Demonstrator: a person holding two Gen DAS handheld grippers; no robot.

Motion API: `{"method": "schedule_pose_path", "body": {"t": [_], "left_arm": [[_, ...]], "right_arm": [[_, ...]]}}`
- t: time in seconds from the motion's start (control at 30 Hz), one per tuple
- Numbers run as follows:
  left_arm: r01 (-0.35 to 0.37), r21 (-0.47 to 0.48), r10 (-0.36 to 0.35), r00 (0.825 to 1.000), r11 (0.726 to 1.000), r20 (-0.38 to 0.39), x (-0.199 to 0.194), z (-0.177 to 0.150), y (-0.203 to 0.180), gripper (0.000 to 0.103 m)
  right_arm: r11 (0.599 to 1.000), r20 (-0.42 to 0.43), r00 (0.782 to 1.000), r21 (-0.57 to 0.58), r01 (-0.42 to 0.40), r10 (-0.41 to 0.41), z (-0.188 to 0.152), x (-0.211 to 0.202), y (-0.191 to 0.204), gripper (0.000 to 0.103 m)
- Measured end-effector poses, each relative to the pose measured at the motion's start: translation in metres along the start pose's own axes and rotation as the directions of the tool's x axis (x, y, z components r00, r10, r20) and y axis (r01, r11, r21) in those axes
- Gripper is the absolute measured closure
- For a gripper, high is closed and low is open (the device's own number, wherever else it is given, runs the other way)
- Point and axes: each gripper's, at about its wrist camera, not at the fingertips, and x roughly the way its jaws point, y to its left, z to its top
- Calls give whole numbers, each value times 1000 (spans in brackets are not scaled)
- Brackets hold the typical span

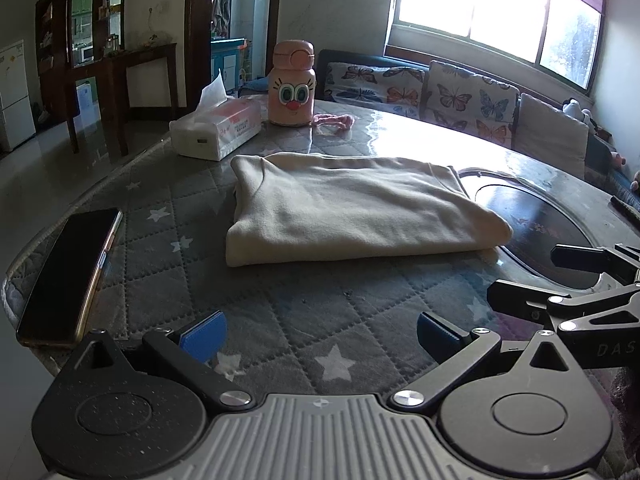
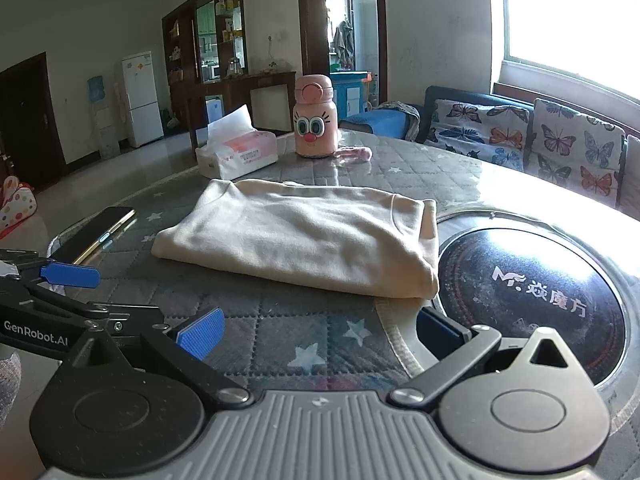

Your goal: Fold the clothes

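A cream garment (image 1: pixel 352 212) lies folded into a flat rectangle on the quilted grey table cover (image 1: pixel 304 320). It also shows in the right wrist view (image 2: pixel 304 240). My left gripper (image 1: pixel 320 338) is open and empty, low over the cover, a short way in front of the garment. My right gripper (image 2: pixel 320 334) is open and empty, in front of the garment's near right corner. The right gripper (image 1: pixel 580 280) shows at the right of the left wrist view. The left gripper (image 2: pixel 60 280) shows at the left of the right wrist view.
A phone (image 1: pixel 72 276) lies near the table's left edge. A tissue pack (image 1: pixel 218 130) and a pink cartoon bottle (image 1: pixel 293 84) stand behind the garment. A round black cooktop (image 2: pixel 532 292) is set in the table at right. A butterfly-print sofa (image 1: pixel 440 96) runs under the window.
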Motion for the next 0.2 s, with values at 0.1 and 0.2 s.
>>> {"method": "schedule_pose_path", "body": {"t": [0.1,0.2], "left_arm": [[-11,0,11,1000,1000,-6,6,2,1,0],[-16,3,16,1000,1000,-16,13,5,1,0]], "right_arm": [[1000,-7,1000,4,-6,6,3,6,-3,0],[1000,-11,1000,14,-11,11,4,12,-6,0]]}}
